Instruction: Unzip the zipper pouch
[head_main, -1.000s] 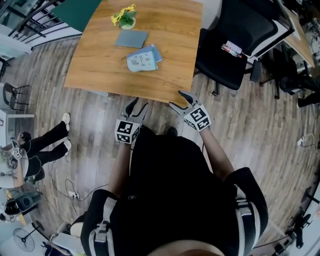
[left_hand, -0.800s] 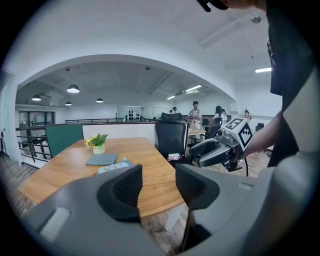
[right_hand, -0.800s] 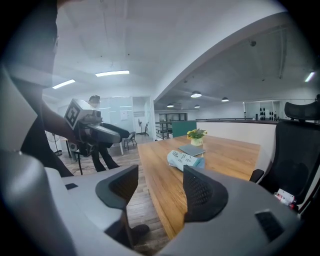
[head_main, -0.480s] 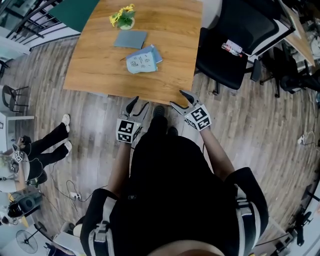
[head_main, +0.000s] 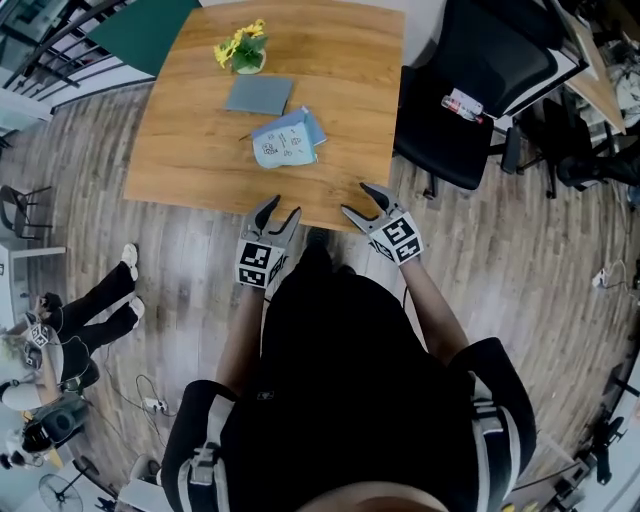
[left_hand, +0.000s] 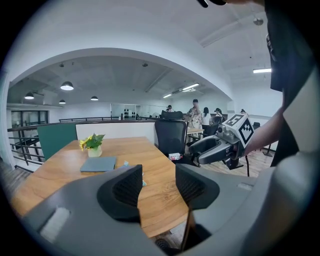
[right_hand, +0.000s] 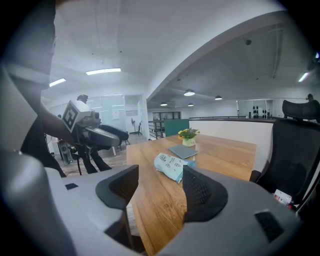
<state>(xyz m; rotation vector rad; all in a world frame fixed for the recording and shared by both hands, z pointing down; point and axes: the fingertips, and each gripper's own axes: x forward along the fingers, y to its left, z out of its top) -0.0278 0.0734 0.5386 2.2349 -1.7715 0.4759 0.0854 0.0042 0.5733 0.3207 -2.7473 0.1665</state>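
At near edge of bench (head_main: 340, 80): both tongs held low in front of the person, tips just reaching the edge, neither touching anything on top.

Left tongs (head_main: 280, 211): jaws apart, nothing between them, only bare wood shows in the gap. They sit about mid-way along the near edge.

Right tongs (head_main: 355, 199): jaws apart too, empty. They're close to the near right corner, angled in toward the middle of the bench. The two are near each other but not touching.

Zipper pouch (head_main: 283, 140): lies flat around the middle of the bench, somewhat nearer the near edge and well apart from both tongs. Pale blue face with small dark printed motifs. A darker blue strip sticks out along its right side. From the right gripper view it looks soft and a bit puffed, with its long side running diagonal to the bench edges. Can't make out the zipper or pull, so can't tell if it's open or closed.

Beyond the pouch, just toward the far left: flat grey pad (head_main: 259, 95), close to it, can't tell if touching.

Further still, toward the far edge: small pot of yellow flowers (head_main: 243, 48), upright.

Off the right edge of the bench: black office chair (head_main: 470, 90) with a small red and white item (head_main: 463, 103) on its seat.
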